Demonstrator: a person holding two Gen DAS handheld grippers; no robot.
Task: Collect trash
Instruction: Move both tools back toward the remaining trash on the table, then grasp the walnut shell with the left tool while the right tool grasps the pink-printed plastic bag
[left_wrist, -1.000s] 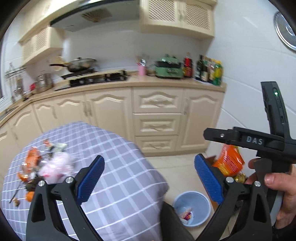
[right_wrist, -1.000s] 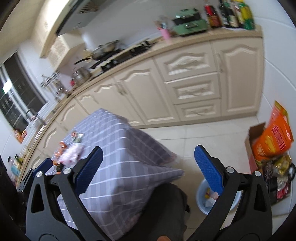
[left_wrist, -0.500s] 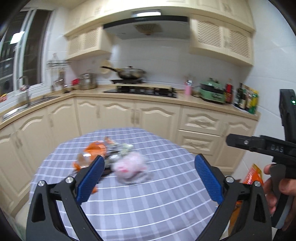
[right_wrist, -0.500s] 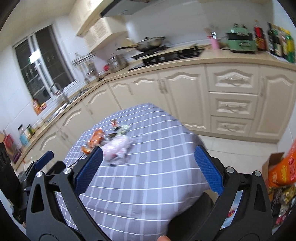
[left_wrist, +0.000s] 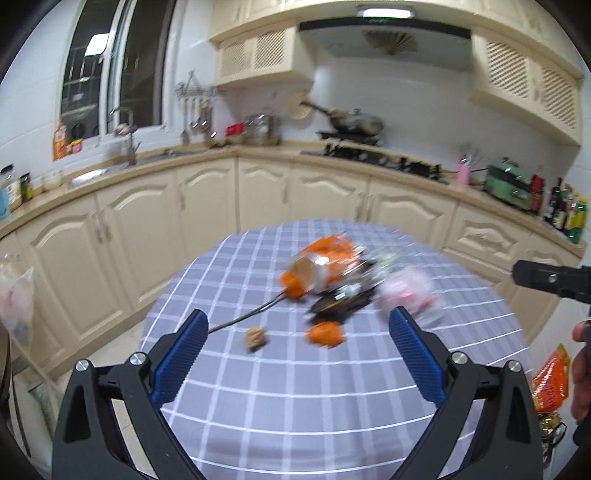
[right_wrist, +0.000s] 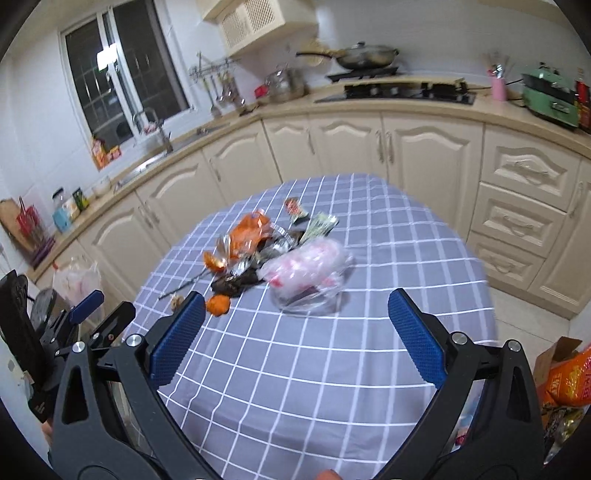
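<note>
A pile of trash lies on a round table with a grey checked cloth (left_wrist: 295, 398). It holds an orange wrapper with a clear bottle (left_wrist: 317, 267), a dark wrapper (left_wrist: 341, 304), an orange peel (left_wrist: 325, 334), a small brown lump (left_wrist: 256, 338) and a crumpled pink-and-clear plastic bag (right_wrist: 308, 275). My left gripper (left_wrist: 297, 354) is open and empty, above the table's near part, short of the pile. My right gripper (right_wrist: 295, 336) is open and empty, just short of the plastic bag. The left gripper also shows in the right wrist view (right_wrist: 88, 310).
Cream kitchen cabinets and a counter with a sink, a hob and a wok curve behind the table. An orange snack bag in a cardboard box (right_wrist: 569, 380) stands on the floor at right. A plastic bag (left_wrist: 16, 299) hangs at far left.
Both views have swung left from the floor and blue bin to the table. The trash pile now sits centred ahead of both open grippers and closer.
</note>
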